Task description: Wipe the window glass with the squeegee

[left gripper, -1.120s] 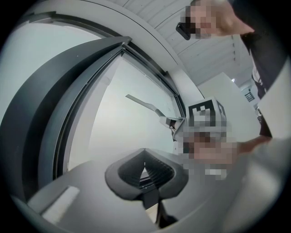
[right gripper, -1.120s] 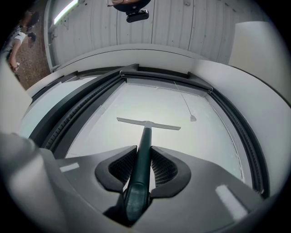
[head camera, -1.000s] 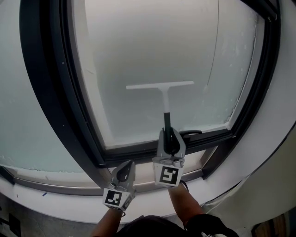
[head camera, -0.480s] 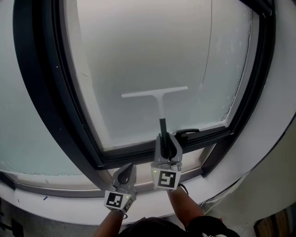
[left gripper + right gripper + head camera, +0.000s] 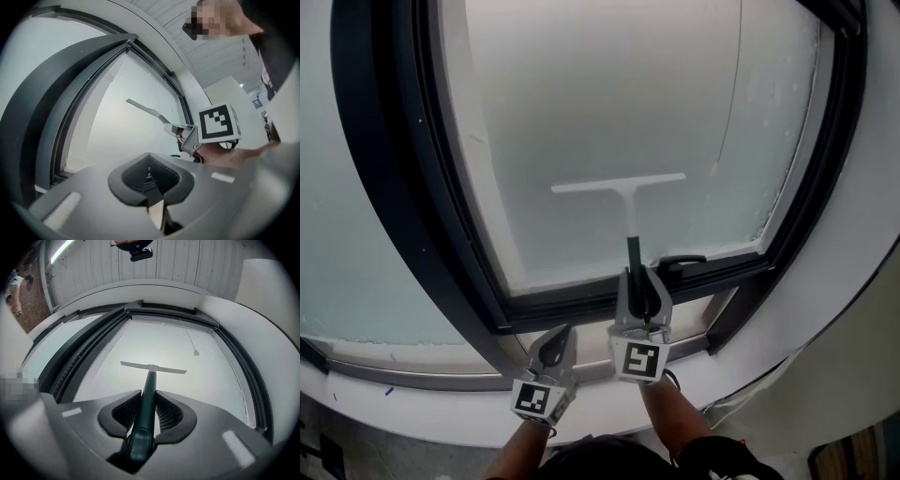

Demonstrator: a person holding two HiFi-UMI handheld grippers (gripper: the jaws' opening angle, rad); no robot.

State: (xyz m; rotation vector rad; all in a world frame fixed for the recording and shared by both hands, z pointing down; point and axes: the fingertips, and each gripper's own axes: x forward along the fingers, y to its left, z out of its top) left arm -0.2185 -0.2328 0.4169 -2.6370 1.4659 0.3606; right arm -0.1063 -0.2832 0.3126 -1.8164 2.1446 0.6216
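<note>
**Task item.** The squeegee [image 5: 627, 214] stands in front of the window glass [image 5: 609, 103], in the lower half of the pane. Its pale blade runs almost level, with the right end slightly higher. The dark green handle points down toward the person. In the left gripper view the blade [image 5: 140, 106] appears to lie against the pane.

**Right gripper.** The right gripper [image 5: 637, 279] has its jaws closed on the squeegee handle [image 5: 146, 404]. The ribbed pads [image 5: 166, 412] press on both sides of the handle. The handle's butt end sits deep in the jaw throat. The gripper points up and forward at the glass, just above the lower rail of the dark window frame [image 5: 412, 197]. Its marker cube [image 5: 639, 361] faces the head camera. The right forearm [image 5: 675, 417] extends straight up from the bottom edge of the head view.

**Left gripper.** The left gripper [image 5: 555, 339] has its jaws brought together with nothing between them [image 5: 151, 177]. It is held lower than the right gripper and just to its left, over the white sill [image 5: 431, 412]. It is tilted toward the frame's lower corner. It touches neither the squeegee nor the glass.

**Surroundings.** A black window handle [image 5: 680, 263] lies on the lower rail, just right of the right gripper. A thin line ending in a small knob [image 5: 195, 352] shows at the upper right of the pane. Whether it lies on or behind the glass cannot be determined.
</note>
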